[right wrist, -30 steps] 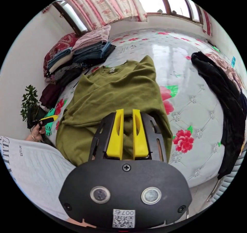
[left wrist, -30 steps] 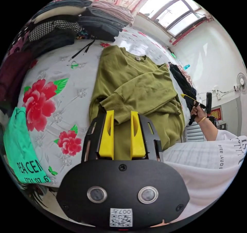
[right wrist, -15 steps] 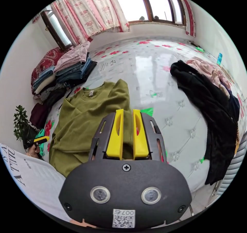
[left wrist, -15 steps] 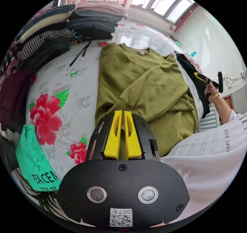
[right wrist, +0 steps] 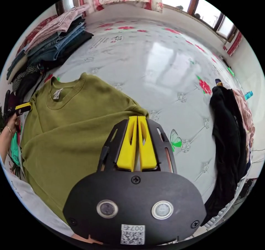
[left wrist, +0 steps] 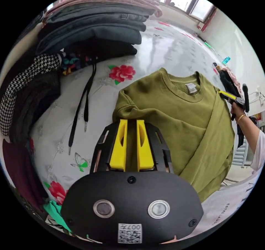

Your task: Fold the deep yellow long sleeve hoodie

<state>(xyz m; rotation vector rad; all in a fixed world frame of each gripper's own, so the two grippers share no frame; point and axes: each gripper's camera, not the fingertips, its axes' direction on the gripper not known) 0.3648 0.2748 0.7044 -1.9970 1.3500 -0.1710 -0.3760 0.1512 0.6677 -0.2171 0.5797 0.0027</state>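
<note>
The deep yellow hoodie point(left wrist: 179, 128) lies on the flowered bed with its collar and label facing up and a diagonal crease across the body. In the left gripper view, my left gripper point(left wrist: 132, 121) sits at one shoulder corner with olive cloth between its narrow jaws. The right gripper point(left wrist: 232, 97), held by a hand, is at the opposite shoulder. In the right gripper view, the hoodie point(right wrist: 69, 128) spreads to the left, and my right gripper point(right wrist: 137, 118) has its jaws pressed together on the shoulder edge. The left gripper point(right wrist: 23, 107) shows at the far left edge.
A stack of folded clothes point(left wrist: 93, 26) stands beyond the hoodie, with a black cord point(left wrist: 82, 103) trailing from it. A heap of dark garments point(right wrist: 232, 139) lies along the bed's right side. A green cloth point(left wrist: 55, 211) and the person's white shirt point(left wrist: 240, 203) are near me.
The left jaws went from open to shut on the cloth. Both grippers then travelled from the near end of the hoodie up to its shoulders, bringing cloth with them.
</note>
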